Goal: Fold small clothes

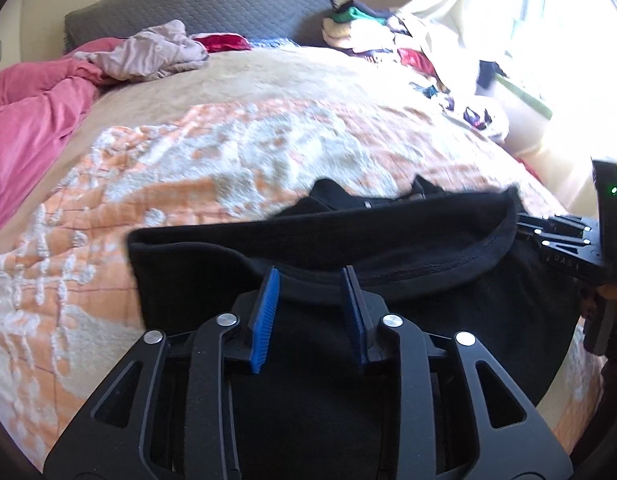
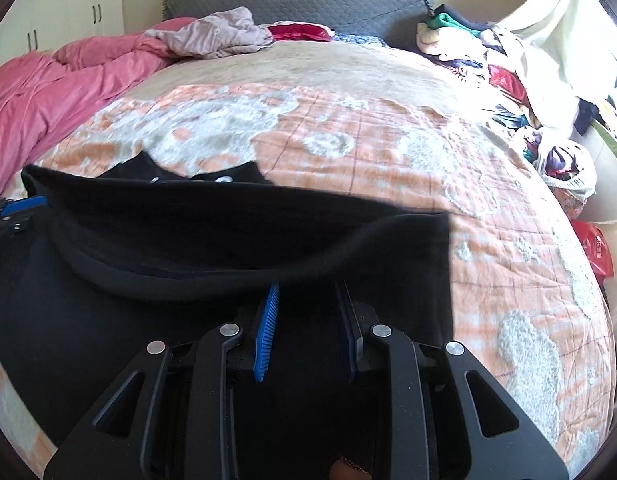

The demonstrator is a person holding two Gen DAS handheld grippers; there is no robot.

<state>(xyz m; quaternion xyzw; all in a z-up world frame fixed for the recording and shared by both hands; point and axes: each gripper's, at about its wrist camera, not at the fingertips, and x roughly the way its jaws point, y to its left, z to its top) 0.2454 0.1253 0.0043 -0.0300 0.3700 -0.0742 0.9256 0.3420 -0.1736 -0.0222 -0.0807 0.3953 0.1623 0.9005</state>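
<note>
A black garment (image 1: 348,240) hangs over the orange-and-white bedspread (image 1: 228,148), its hemmed top edge sagging between my two grippers. My left gripper (image 1: 310,274) is at the left end of that edge; its blue pads stand apart, with cloth between them but not pinched. The right wrist view shows it at the far left (image 2: 32,206). My right gripper (image 2: 306,286) is shut on the garment (image 2: 228,232) at the other end of the edge, and dark cloth fills the space between its pads. It also shows at the right edge of the left wrist view (image 1: 526,222).
A pink duvet (image 2: 48,92) lies bunched on the left of the bed, with a pale crumpled cloth (image 2: 216,34) by the grey headboard (image 2: 300,0). Piled clothes (image 2: 488,52) and a cream curtain (image 2: 556,40) line the right side. A red bag (image 2: 596,252) sits beyond the bed's right edge.
</note>
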